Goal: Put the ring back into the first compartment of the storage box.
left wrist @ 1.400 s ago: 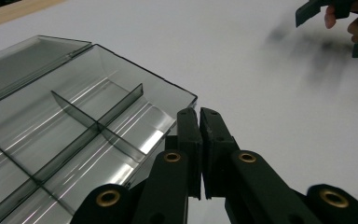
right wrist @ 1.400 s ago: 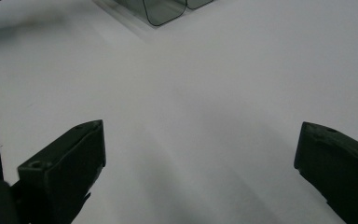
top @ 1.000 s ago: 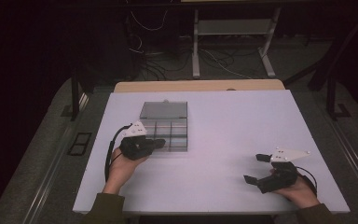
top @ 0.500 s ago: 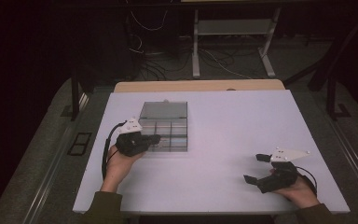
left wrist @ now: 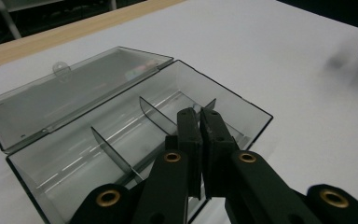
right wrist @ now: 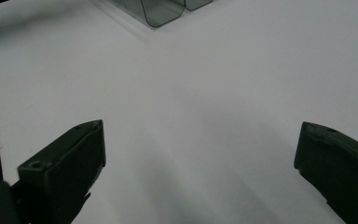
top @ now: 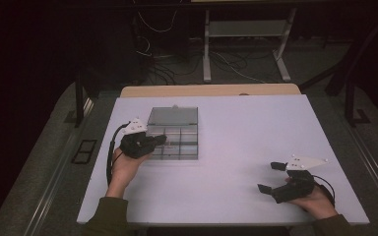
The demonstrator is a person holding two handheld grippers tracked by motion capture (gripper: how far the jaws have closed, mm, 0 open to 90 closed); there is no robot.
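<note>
Left gripper [top: 158,141] (black, two-jawed, held in the person's left hand [top: 124,167]): jaws pressed together with no visible gap and nothing seen between them. In the left gripper view the left gripper [left wrist: 201,116] has its tips over the near wall of the compartment box [left wrist: 135,126], above its interior; whether they touch the plastic cannot be told.

Right gripper [top: 270,177] (held in the right hand [top: 315,199] at the near right of the desk [top: 246,128]): jaws spread wide, holding nothing. In the right gripper view the right gripper [right wrist: 200,154] shows bare white desk [right wrist: 205,93] between its two jaws, with a corner of the box [right wrist: 161,11] far ahead, well apart.

One compartment box [top: 173,140] (smoke-grey, translucent plastic) lies on the left half of the desk, toward the far side. Its hinged lid [top: 173,116] is folded open and lies flat on the far side; the tray sits nearer the person. The tray's long axis runs left to right across the desk. Curved dividers [left wrist: 156,114] split the tray into compartments (an exact count cannot be made out).

Count: two grippers, one box, one desk. A wooden edge strip [top: 209,90] borders the desk's far side.
</note>
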